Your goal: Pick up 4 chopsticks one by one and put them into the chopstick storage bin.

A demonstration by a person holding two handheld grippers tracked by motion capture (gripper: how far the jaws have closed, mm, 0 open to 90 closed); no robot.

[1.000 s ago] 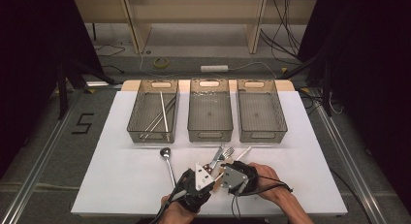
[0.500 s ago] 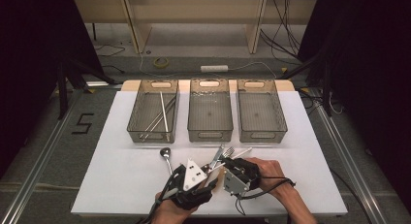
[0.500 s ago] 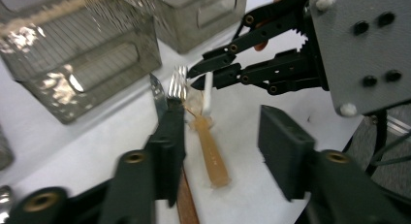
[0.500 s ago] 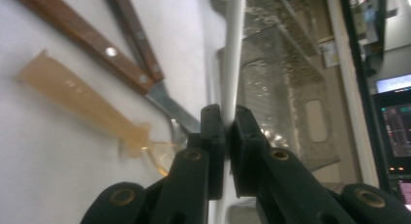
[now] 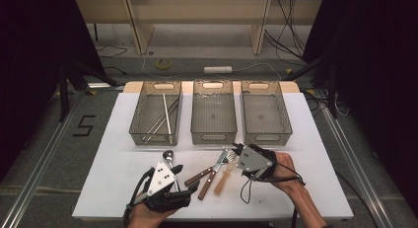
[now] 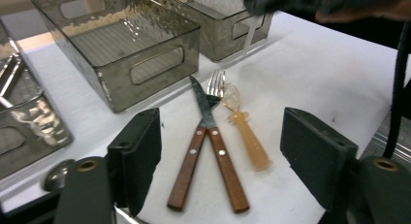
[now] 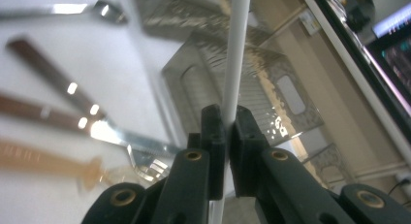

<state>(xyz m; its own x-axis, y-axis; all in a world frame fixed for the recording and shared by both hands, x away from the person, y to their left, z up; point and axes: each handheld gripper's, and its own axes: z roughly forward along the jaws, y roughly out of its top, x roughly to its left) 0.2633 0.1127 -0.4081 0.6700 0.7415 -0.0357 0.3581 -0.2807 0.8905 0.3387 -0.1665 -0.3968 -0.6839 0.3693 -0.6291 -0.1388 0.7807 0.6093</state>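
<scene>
- Right tongs (image 7: pixel 225 136): clamped on a thin white stick (image 7: pixel 236 54), which runs up from between the pads; in the high view these tongs (image 5: pixel 238 150) sit at about 5 o'clock on the worktop (image 5: pixel 315 139), just in front of the right-hand bin (image 5: pixel 264 114).
- Left tongs (image 6: pixel 220 156): jaws apart, having just been opening, nothing between the pads; in the high view they (image 5: pixel 173 171) sit near 7 o'clock.
- Wooden-handled knife (image 6: pixel 196 151) and wooden-handled fork (image 6: pixel 220 146): crossed on the worktop, between the two tongs.
- Amber plastic spoon (image 6: pixel 247 134): just beside the fork.
- Metal spoon (image 5: pixel 169 156): beside the left tongs.
- Left-hand bin (image 5: pixel 156 114): holds long thin sticks (image 5: pixel 166 117).
- Middle bin (image 5: pixel 213 114): at 12 o'clock.
</scene>
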